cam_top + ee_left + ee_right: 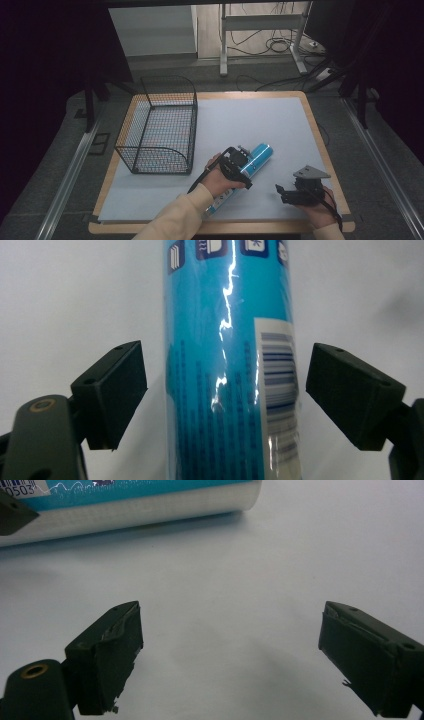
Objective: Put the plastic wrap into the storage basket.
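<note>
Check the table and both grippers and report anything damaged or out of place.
The right gripper has frayed, peeling edges on its jaw pads. The blue tube lies flat between the open left gripper jaws, intact. The wire basket stands upright.

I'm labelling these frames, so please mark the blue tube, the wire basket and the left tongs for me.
blue tube (220,365): left gripper view, middle of its glossy side.
wire basket (162,164): high view, its near mesh wall.
left tongs (226,397): left gripper view, midway between the open tips.
</note>
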### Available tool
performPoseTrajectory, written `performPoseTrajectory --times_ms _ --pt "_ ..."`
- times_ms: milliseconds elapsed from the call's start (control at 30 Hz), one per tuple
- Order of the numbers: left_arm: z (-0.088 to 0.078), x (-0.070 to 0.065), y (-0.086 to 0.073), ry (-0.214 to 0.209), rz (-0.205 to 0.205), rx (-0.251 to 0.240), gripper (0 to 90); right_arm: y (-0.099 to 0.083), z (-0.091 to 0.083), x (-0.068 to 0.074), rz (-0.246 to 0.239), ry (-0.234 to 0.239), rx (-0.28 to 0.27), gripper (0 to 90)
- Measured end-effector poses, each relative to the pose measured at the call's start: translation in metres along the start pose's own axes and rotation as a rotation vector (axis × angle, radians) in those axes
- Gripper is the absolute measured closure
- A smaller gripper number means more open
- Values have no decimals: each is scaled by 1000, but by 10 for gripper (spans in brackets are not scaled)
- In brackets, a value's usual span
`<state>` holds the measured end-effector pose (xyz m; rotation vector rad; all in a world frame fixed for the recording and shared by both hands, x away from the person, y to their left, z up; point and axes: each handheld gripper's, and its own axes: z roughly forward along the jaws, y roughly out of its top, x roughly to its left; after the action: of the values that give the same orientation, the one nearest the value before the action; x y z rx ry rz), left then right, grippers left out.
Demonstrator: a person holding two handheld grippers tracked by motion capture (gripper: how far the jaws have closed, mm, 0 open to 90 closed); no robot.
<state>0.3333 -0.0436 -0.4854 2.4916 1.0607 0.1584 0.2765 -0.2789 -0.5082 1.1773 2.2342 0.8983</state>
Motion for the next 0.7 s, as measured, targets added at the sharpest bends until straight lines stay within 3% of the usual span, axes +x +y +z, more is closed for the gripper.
performPoseTrajectory --times_ms 333,567,700 --pt "17 0 5 0 -15 65 210 1 0 0 -3 2 -3 110" --pt "19 0 6 -5 -11 80 307 0 0 0 -6 -1 -3 110" --pt "18 3 7 -22 -17 92 311 0 0 -1 -4 -6 -3 110"
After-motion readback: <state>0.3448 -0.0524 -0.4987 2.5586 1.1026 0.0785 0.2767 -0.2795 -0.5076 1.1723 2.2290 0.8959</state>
